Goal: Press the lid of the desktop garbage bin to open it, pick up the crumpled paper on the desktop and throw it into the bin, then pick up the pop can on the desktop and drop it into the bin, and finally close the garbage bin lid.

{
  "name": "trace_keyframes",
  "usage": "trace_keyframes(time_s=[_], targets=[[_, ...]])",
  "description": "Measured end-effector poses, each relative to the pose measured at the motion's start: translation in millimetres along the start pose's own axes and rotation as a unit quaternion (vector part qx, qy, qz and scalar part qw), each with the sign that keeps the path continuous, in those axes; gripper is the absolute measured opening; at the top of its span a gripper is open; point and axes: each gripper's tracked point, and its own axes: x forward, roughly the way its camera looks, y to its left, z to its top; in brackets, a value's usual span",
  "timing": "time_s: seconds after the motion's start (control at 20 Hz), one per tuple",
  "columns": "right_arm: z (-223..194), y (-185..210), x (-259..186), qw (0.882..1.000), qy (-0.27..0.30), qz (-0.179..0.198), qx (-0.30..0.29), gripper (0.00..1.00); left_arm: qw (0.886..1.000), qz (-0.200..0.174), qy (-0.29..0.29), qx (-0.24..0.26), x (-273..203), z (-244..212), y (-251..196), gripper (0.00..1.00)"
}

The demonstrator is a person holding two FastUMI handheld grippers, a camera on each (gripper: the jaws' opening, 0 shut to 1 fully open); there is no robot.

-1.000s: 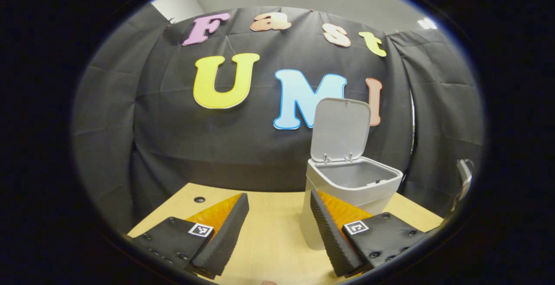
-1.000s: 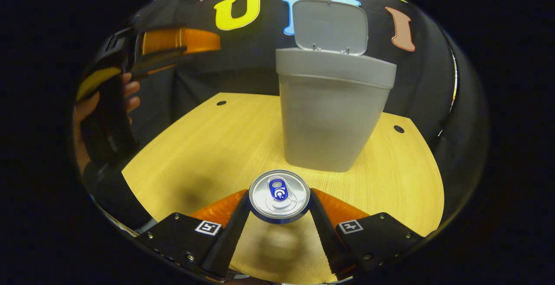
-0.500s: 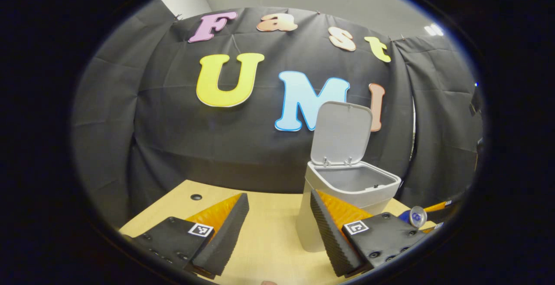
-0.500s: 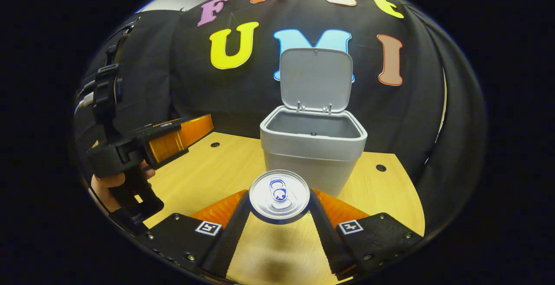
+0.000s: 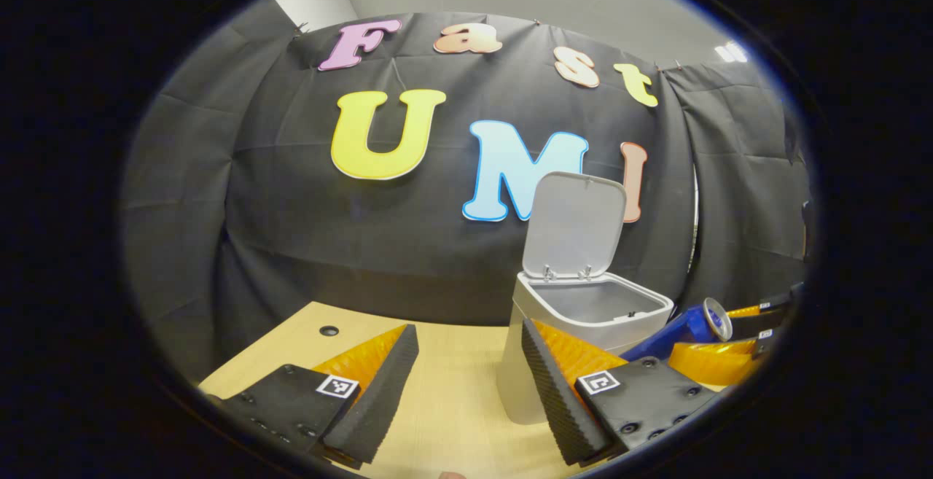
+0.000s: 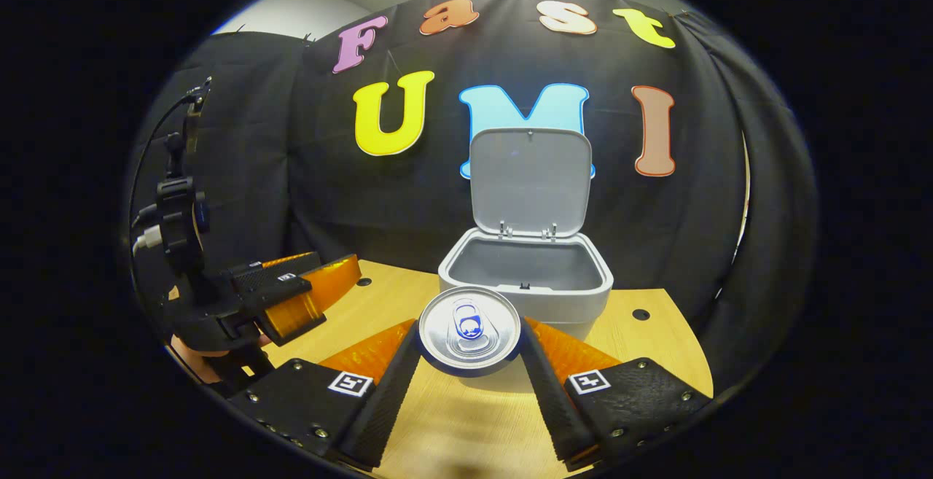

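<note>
The grey garbage bin (image 6: 526, 291) stands on the wooden desktop (image 6: 437, 421) with its lid (image 6: 531, 181) raised upright. My right gripper (image 6: 470, 351) is shut on the blue pop can (image 6: 470, 329), lifted in front of the bin, the can's silver top facing the camera. In the left gripper view the bin (image 5: 583, 318) is at right with the lid (image 5: 576, 224) up, and the pop can (image 5: 689, 329) pokes in from the far right, held by the right gripper (image 5: 729, 344). My left gripper (image 5: 466, 384) is open and holds nothing, low over the desktop left of the bin.
The left gripper (image 6: 291, 297) and the hand holding it sit at the left edge of the right gripper view. Small round holes (image 6: 641, 314) mark the desktop. Black cloth closes off the back and sides.
My right gripper has risen with the can and come closer to the bin's opening, so more of the bin's inside shows. The left gripper has stayed almost still.
</note>
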Motion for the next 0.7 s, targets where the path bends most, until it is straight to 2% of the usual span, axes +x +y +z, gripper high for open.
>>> trace_keyframes(time_s=[0.35,0.55,0.7], targets=[[50.7,0.3,2.4,0.998,-0.067,0.001,-0.019,0.83,1.000,0.002,-0.003,0.001,5.8,1.8,4.9,0.95],[70.4,-13.8,12.7,0.994,-0.097,-0.033,-0.043,0.82,1.000,-0.004,-0.003,0.002,11.4,2.0,4.7,0.92],[71.6,-17.0,29.1,0.993,-0.098,-0.039,-0.049,0.82,1.000,-0.010,-0.004,0.007,14.1,3.9,2.3,0.92]])
